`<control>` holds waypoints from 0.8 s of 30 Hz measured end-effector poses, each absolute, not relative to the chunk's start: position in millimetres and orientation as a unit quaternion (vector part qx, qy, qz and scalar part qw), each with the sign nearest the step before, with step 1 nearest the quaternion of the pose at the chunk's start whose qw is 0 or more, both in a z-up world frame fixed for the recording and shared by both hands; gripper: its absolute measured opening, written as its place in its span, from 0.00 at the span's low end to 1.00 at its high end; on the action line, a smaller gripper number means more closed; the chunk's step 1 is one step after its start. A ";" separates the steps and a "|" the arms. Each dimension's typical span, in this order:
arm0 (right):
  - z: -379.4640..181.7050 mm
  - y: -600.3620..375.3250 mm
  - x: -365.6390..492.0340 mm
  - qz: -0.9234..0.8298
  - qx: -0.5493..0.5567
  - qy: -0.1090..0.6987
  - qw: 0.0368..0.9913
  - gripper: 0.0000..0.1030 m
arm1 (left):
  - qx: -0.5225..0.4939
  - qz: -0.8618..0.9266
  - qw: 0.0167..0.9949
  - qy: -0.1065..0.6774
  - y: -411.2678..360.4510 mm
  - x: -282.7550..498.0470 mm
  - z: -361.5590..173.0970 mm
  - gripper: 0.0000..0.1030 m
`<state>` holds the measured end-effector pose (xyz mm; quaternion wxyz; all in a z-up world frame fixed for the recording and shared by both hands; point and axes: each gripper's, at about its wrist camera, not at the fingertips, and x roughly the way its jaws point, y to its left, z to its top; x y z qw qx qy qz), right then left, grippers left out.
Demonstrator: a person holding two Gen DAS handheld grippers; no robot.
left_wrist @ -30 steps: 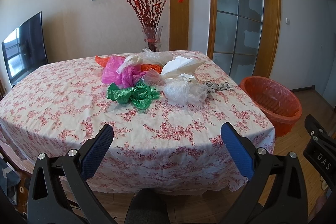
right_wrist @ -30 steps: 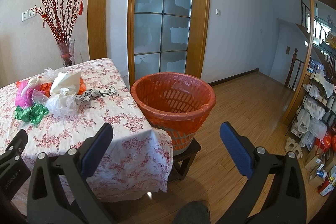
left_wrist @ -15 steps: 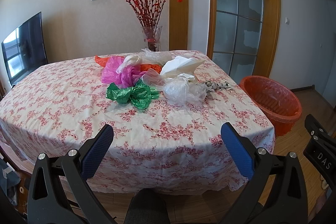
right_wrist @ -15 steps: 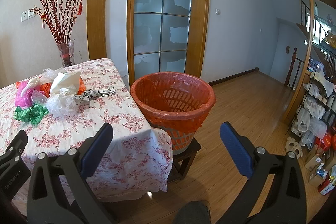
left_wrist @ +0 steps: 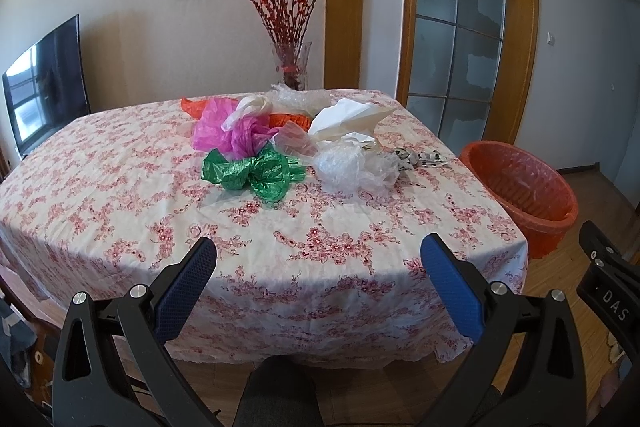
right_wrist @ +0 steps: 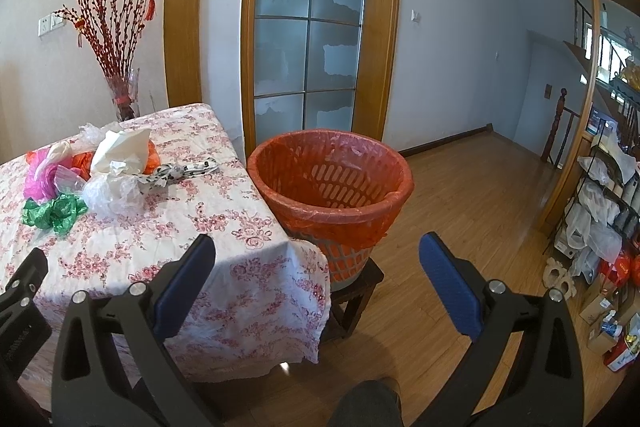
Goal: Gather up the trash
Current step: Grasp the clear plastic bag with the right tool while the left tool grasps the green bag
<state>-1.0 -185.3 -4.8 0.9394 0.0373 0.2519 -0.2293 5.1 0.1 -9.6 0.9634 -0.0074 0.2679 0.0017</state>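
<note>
A heap of trash lies mid-table on the floral cloth: a green foil bag (left_wrist: 256, 175), a pink bag (left_wrist: 224, 133), clear crumpled plastic (left_wrist: 352, 171), white paper (left_wrist: 348, 119), orange plastic (left_wrist: 288, 121) and a spotted black-and-white strip (left_wrist: 420, 159). The heap also shows in the right wrist view, with the green foil bag (right_wrist: 54, 213) nearest. An orange bin (right_wrist: 332, 187) with a red liner stands on a small stool by the table's right corner; it shows too in the left wrist view (left_wrist: 520, 187). My left gripper (left_wrist: 318, 263) is open and empty before the table's near edge. My right gripper (right_wrist: 316, 259) is open and empty, short of the bin.
A glass vase of red branches (left_wrist: 290, 71) stands at the table's far edge. A TV (left_wrist: 44, 87) is at the left wall. A glass door (right_wrist: 308, 27) is behind the bin. Cluttered shelves (right_wrist: 604, 211) stand at the right on the wood floor.
</note>
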 end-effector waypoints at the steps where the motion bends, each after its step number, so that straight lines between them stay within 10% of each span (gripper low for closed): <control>1: -5.5 -185.1 0.8 -0.229 0.038 0.253 0.939 0.96 | -0.010 0.003 0.963 0.270 1.9 5.7 -10.4 0.98; 24: -1.6 -106.6 123.0 0.006 0.055 0.260 0.964 0.96 | -0.055 0.119 0.948 0.290 114.8 82.7 -22.1 0.98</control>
